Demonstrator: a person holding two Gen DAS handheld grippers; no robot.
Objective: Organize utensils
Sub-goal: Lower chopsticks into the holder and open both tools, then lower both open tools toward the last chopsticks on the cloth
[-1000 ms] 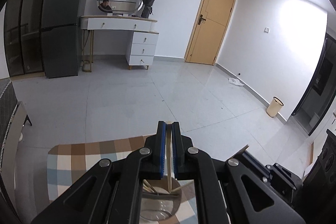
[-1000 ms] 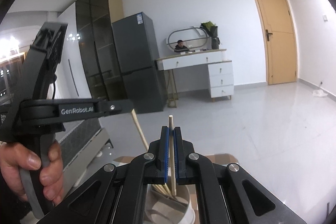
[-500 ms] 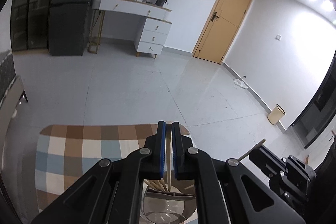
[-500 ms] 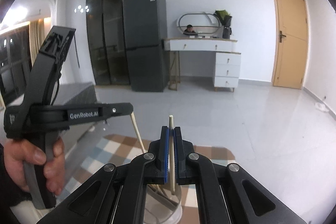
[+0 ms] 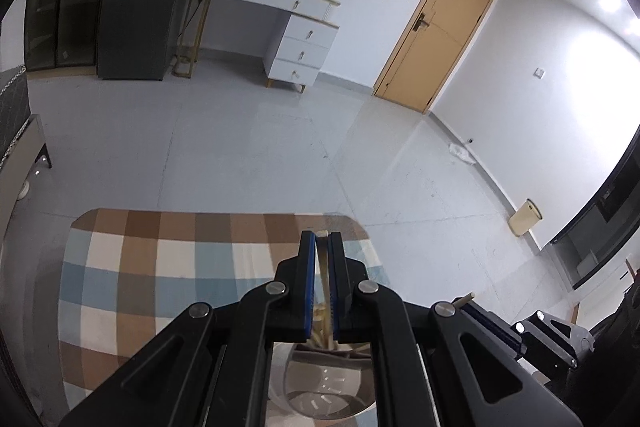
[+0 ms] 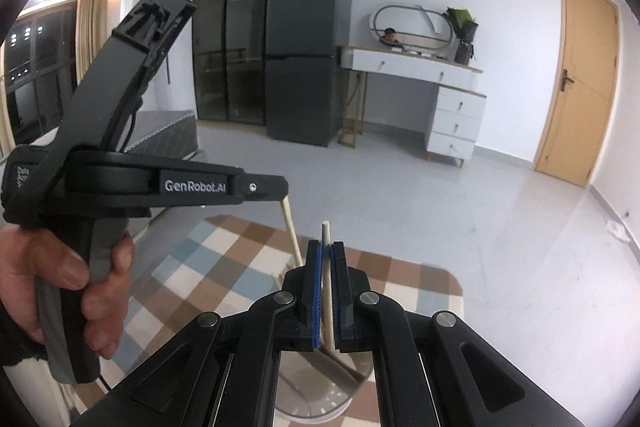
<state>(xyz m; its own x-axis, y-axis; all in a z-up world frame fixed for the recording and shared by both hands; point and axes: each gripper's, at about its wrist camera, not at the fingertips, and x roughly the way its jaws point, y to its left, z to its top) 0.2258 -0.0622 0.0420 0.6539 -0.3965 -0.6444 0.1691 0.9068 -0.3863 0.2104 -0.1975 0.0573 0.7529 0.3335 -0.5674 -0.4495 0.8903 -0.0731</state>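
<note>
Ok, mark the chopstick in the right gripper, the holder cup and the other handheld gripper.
chopstick (image 6: 326,267), right wrist view, shaft between the pads
holder cup (image 6: 320,393), right wrist view, inner wall
left gripper (image 6: 262,187), right wrist view, finger tip

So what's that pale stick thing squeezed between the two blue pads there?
A wooden chopstick, shown in the right wrist view: the right gripper clamps it upright, its lower end reaching into the utensil cup below.

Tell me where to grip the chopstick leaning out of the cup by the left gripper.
Grip the leaning chopstick on its bare upper shaft, well above the cup, coming from above with the jaws across it. It tilts left, is thin, and its lower end sits inside the cup among other sticks.
</note>
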